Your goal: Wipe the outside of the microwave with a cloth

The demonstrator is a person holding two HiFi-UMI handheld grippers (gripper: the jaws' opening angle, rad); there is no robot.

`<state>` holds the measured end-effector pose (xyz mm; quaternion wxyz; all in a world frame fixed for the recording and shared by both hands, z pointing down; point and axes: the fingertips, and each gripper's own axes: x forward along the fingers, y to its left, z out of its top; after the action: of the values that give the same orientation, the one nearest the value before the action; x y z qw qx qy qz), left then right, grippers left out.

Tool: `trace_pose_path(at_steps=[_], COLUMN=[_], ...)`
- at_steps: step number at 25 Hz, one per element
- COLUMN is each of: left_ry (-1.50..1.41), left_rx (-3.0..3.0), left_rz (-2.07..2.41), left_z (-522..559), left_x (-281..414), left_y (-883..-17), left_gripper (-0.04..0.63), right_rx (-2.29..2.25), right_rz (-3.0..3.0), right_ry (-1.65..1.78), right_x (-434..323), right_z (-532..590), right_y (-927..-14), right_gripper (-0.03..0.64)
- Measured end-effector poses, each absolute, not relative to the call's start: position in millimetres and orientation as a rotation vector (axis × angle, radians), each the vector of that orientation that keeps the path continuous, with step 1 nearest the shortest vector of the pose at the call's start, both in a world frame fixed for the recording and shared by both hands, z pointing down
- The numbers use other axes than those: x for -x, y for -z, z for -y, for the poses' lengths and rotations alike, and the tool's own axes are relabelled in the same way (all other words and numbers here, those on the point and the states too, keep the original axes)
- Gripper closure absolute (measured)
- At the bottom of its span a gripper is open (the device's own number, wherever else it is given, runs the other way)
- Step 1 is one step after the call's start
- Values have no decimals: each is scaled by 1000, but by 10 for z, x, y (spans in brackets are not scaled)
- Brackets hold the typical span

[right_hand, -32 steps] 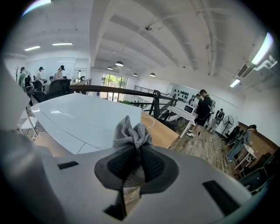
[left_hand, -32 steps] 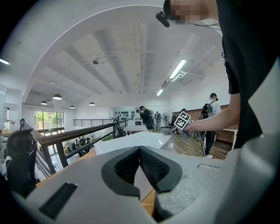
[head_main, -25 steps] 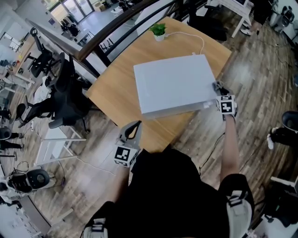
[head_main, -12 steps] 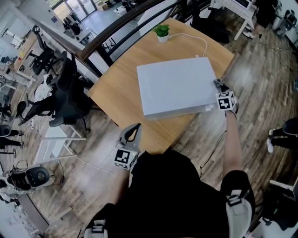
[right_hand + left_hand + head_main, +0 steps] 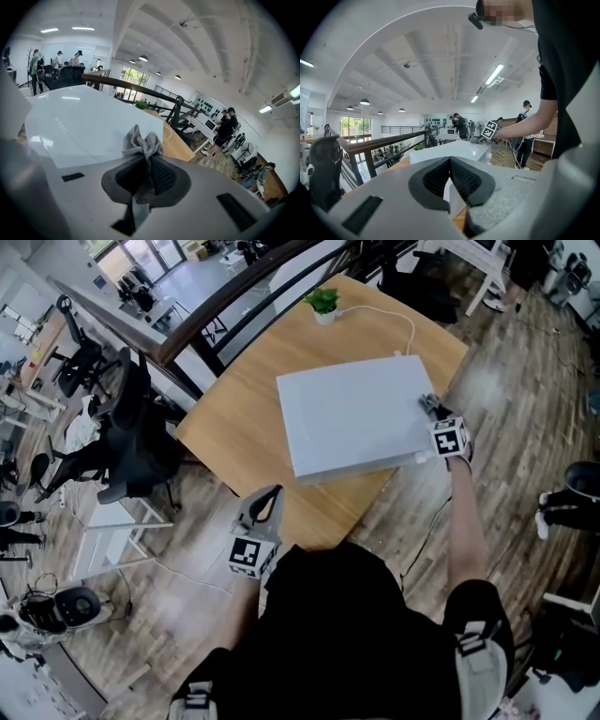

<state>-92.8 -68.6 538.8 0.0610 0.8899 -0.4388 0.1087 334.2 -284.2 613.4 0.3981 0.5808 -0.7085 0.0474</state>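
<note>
The white microwave [image 5: 352, 413] lies on the wooden table [image 5: 234, 409], its top [image 5: 79, 119] filling the right gripper view. My right gripper [image 5: 429, 407] is at the microwave's right edge, shut on a grey cloth [image 5: 142, 143] that bunches out past the jaws against the white surface. My left gripper [image 5: 266, 505] hangs off the table's near edge, shut with nothing between its jaws. From the left gripper view the microwave [image 5: 454, 150] shows ahead, with the right gripper's marker cube [image 5: 490, 130] beyond it.
A small potted plant [image 5: 320, 303] stands at the table's far end, with a white cable [image 5: 389, 320] running to the microwave. A black railing [image 5: 234, 306] and office chairs [image 5: 122, 442] lie to the left. Wooden floor surrounds the table.
My right gripper has slid with the cloth a little farther along the microwave's right edge, away from me. The left gripper has stayed in place.
</note>
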Motion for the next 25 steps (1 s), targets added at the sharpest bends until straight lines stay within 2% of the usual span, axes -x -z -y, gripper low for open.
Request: trace_pose_path(at_steps=[17, 25], left_ry=[-305, -296], left_rx=[-2746, -2776], left_rz=[1205, 1153], left_z=[1057, 1139], left_x=[1085, 1118], left_y=[-5327, -5343], left_gripper=[595, 595], right_rx=[-1533, -1464], right_rz=[1694, 1779], right_ry=[-168, -148], right_x=[-3228, -2671], right_z=[2708, 2709], right_y=[-6089, -6129], right_gripper=[592, 591])
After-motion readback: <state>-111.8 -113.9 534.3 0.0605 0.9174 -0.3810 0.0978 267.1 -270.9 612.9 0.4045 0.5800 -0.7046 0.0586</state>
